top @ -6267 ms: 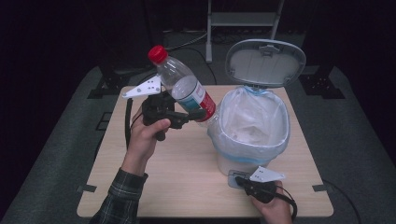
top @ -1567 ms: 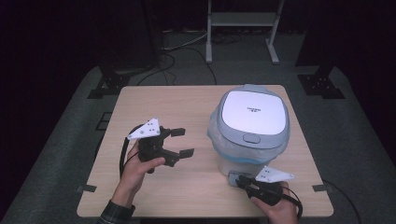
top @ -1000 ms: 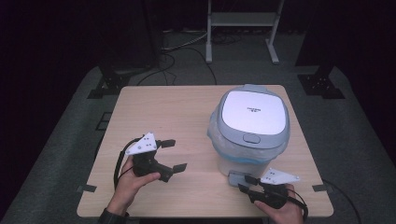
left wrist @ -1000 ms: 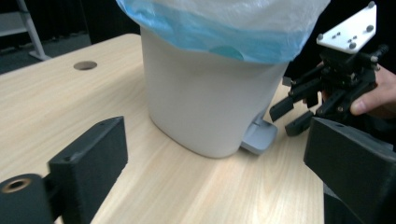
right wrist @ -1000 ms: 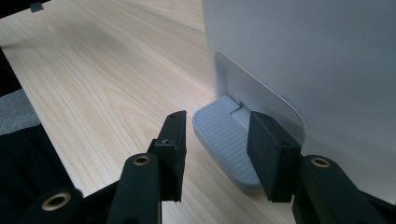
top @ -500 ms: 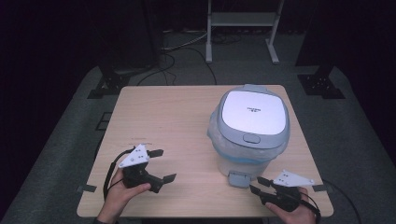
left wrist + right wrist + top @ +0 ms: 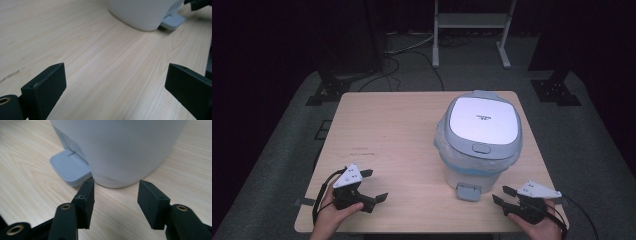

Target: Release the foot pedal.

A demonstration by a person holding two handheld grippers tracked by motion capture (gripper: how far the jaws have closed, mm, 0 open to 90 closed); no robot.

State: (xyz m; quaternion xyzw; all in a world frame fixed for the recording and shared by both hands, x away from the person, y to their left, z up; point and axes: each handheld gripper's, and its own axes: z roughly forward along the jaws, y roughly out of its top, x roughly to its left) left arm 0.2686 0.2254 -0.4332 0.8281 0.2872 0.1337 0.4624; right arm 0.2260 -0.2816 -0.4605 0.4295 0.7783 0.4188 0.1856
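Note:
A white pedal bin (image 7: 479, 145) with a grey lid, shut, stands on the right half of the wooden table (image 7: 397, 125). Its grey foot pedal (image 7: 468, 192) sticks out toward the front edge. My left gripper (image 7: 374, 185) rests at the front left of the table, open and empty; in the left gripper view its jaws stand wide apart over bare wood, with the bin (image 7: 142, 12) and pedal (image 7: 172, 21) far off. My right gripper (image 7: 502, 195) sits at the front right, open and empty, just right of the pedal. The right gripper view shows the bin wall (image 7: 120, 147) and pedal (image 7: 70, 167) close ahead.
A blue-tinted plastic liner (image 7: 447, 155) peeks out under the bin's lid. Dark floor surrounds the table, with cables and a metal stand (image 7: 469, 20) behind it. The table's left and middle are bare wood.
The bottle held over the open bin earlier is gone and the lid is shut. Both grippers have drawn back toward the front edge; the right one has moved off the pedal.

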